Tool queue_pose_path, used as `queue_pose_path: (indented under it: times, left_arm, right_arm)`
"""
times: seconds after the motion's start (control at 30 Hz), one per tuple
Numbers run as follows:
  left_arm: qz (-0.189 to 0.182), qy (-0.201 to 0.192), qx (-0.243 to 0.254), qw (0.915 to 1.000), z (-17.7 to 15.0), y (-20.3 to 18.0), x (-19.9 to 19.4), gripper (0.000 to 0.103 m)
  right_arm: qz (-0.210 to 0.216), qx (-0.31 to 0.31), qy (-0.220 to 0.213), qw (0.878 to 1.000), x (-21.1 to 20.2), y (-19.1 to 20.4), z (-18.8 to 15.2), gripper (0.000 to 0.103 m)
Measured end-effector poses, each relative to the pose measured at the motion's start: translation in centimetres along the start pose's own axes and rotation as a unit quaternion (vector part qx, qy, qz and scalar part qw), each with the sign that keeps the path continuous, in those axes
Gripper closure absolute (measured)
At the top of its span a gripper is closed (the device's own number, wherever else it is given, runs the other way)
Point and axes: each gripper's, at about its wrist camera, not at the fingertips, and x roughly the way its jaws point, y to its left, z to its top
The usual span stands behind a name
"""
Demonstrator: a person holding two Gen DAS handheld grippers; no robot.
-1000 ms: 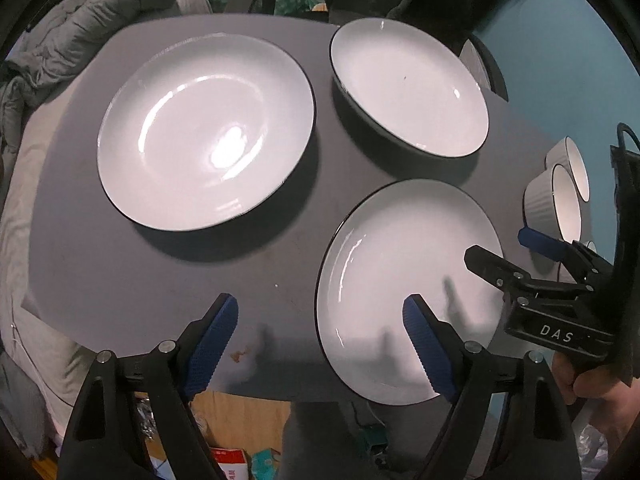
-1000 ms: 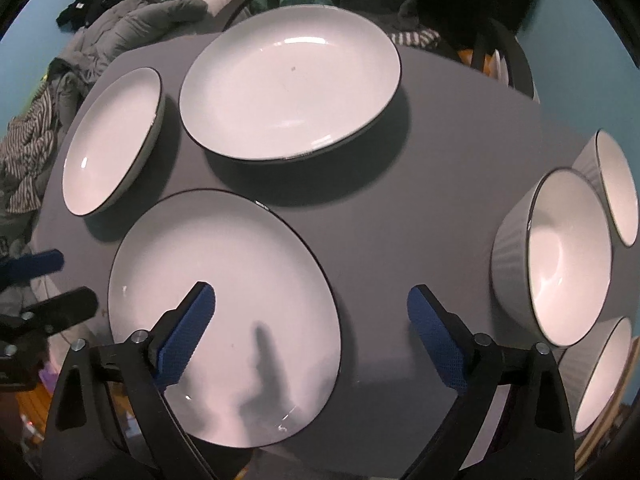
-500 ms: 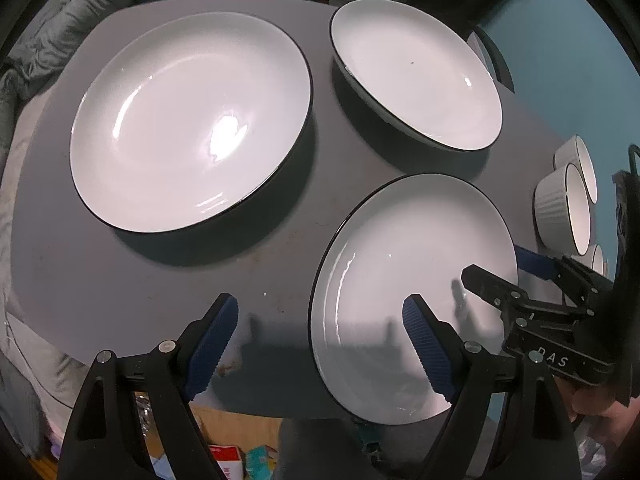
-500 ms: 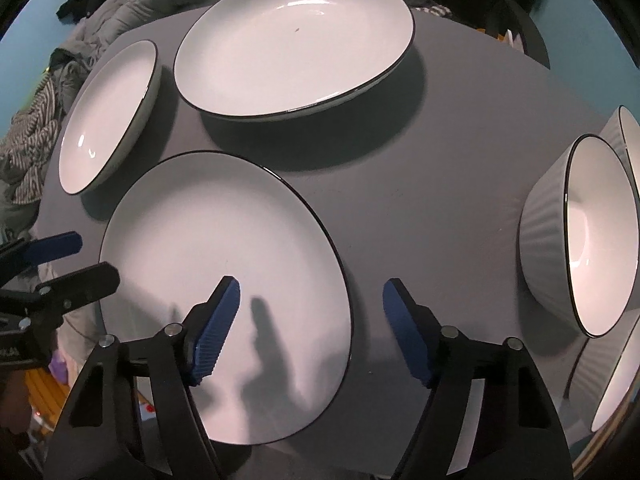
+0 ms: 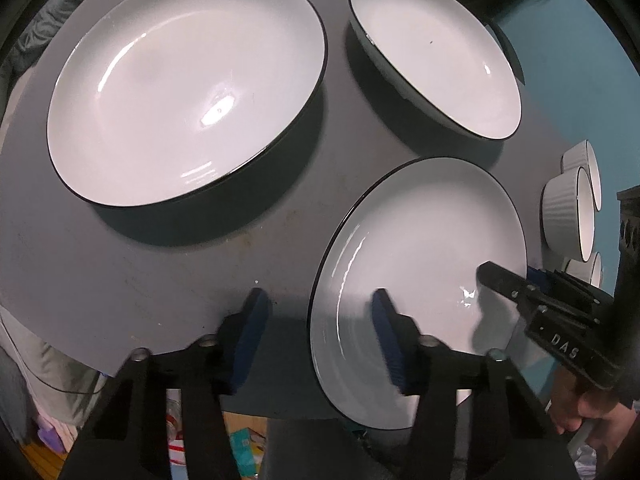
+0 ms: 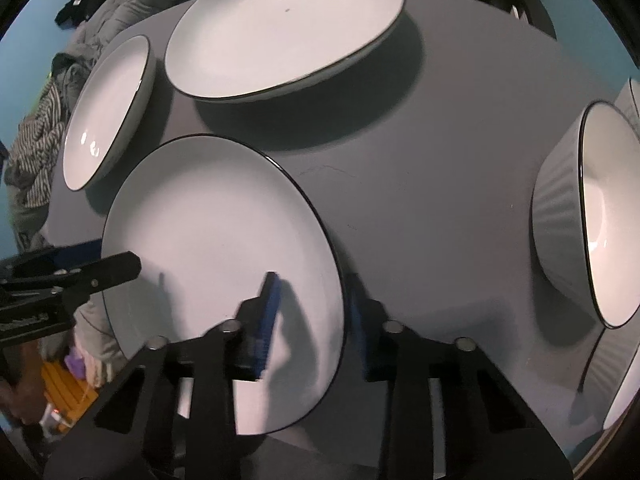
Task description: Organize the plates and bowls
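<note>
Three white plates with dark rims lie on a grey table (image 5: pixel 120 260). The near plate (image 5: pixel 420 248) also shows in the right wrist view (image 6: pixel 216 232). My left gripper (image 5: pixel 320 332) straddles its left rim, one finger outside and one over the plate, jaws partly closed but apart from it. My right gripper (image 6: pixel 312 312) straddles its right rim, jaws narrow around the edge. The large plate (image 5: pixel 188 88) sits at the far left and a third plate (image 5: pixel 436 48) at the far right.
Ribbed white bowls (image 6: pixel 592 216) stand at the table's right side, also in the left wrist view (image 5: pixel 572 216). Clothes are piled (image 6: pixel 40 148) beyond the table's left end. The table's front edge is just under both grippers.
Both grippers have moved forward and down onto the near plate's opposite rims, and both jaws have narrowed, the right more so.
</note>
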Motion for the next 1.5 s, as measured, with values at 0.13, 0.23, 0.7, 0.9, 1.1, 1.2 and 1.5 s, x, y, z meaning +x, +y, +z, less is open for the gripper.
queue_pose_path:
  times: [0.13,0.23,0.7,0.9,1.1,1.2,1.5]
  left_arm:
    - [0.005,0.011,0.011,0.9999,-0.1,0.3,0.5,0.067]
    - [0.002,0.014,0.013,0.9998,-0.3,0.5,0.5,0.071]
    - [-0.023,0.039,0.023,0.9987,0.5,-0.5,1.4,0.083]
    - [-0.039,0.048,0.000,0.9981,0.8,0.0,1.8,0.083]
    - [-0.021,0.038,0.011,0.9990,0.9,-0.2,1.5,0.082]
    - [-0.017,0.035,0.016,0.9991,0.8,-0.8,1.8,0.082]
    - [-0.008,0.047,0.027,0.9985,1.1,-1.6,1.8,0.082]
  right_arm:
    - [0.003,0.004,0.002,1.000,0.1,0.0,-0.3,0.078]
    - [0.000,0.001,0.003,1.000,0.3,0.5,-0.1,0.078]
    - [0.000,-0.003,0.025,1.000,0.7,0.9,0.6,0.078]
    - [0.001,-0.004,0.041,0.999,1.0,0.9,1.3,0.078]
    - [0.002,-0.007,0.045,0.999,1.3,1.0,1.9,0.078]
    - [0.004,0.001,0.047,0.999,1.3,0.8,2.1,0.078]
    - [0.012,0.016,0.065,0.998,1.6,0.1,3.2,0.079]
